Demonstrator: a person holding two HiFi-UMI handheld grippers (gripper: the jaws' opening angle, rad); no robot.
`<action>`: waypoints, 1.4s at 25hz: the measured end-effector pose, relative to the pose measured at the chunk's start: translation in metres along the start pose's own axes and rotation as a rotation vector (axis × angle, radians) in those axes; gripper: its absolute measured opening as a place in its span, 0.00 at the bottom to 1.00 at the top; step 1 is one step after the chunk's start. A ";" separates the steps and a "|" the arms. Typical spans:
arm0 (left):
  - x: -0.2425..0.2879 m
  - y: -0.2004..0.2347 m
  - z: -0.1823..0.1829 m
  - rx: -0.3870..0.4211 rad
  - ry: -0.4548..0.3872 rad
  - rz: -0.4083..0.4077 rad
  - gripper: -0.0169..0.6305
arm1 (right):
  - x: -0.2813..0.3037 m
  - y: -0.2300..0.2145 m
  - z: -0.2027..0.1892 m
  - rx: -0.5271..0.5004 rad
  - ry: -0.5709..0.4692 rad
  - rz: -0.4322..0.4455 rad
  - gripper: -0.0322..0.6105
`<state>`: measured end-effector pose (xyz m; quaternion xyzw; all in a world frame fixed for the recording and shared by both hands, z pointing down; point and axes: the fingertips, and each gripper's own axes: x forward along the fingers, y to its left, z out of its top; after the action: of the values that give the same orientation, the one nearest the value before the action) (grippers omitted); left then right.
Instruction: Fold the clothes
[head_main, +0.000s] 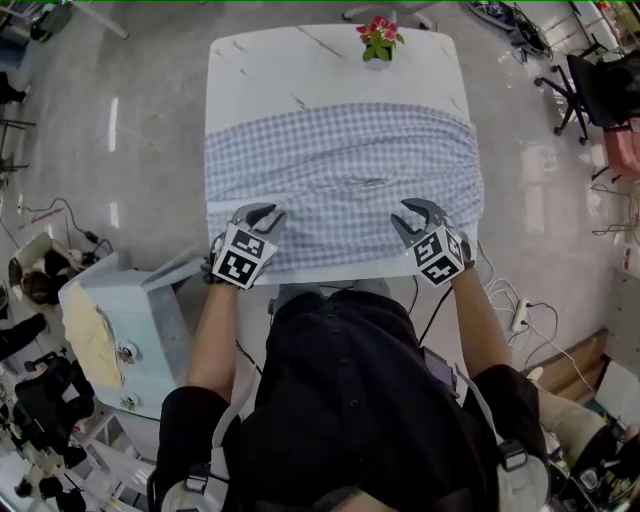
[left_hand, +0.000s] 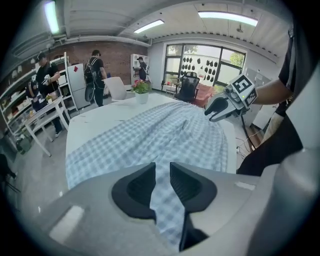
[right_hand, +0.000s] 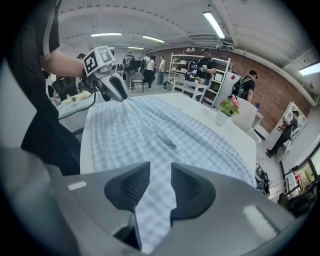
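A blue-and-white checked cloth (head_main: 340, 170) lies spread across a white table (head_main: 300, 65) and hangs over its near edge. My left gripper (head_main: 262, 214) is over the cloth's near left part and my right gripper (head_main: 414, 213) over its near right part. In the left gripper view, a strip of the cloth (left_hand: 165, 130) runs up between the narrow jaws of the left gripper (left_hand: 162, 172), which is shut on it. The right gripper view shows the right gripper (right_hand: 160, 172) shut on the cloth (right_hand: 150, 130) in the same way.
A pot of pink flowers (head_main: 379, 40) stands at the table's far end. A pale blue cabinet (head_main: 130, 320) sits to my near left. Office chairs (head_main: 590, 90) and floor cables (head_main: 515, 310) are at the right. People stand by shelves (left_hand: 95, 75) in the background.
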<state>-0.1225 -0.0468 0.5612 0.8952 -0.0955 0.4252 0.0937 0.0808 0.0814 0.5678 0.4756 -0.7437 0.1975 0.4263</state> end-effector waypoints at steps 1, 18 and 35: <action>0.003 -0.012 0.004 0.008 0.007 0.012 0.18 | -0.012 -0.008 -0.019 0.000 0.010 -0.010 0.26; 0.055 -0.155 0.024 0.007 0.066 0.018 0.17 | -0.100 -0.106 -0.223 -0.166 0.149 -0.093 0.26; 0.075 -0.180 0.014 -0.020 0.132 -0.013 0.18 | -0.062 -0.120 -0.258 -0.540 0.169 -0.154 0.37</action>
<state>-0.0207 0.1163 0.5953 0.8649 -0.0874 0.4815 0.1116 0.3124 0.2393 0.6472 0.3819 -0.6928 -0.0017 0.6117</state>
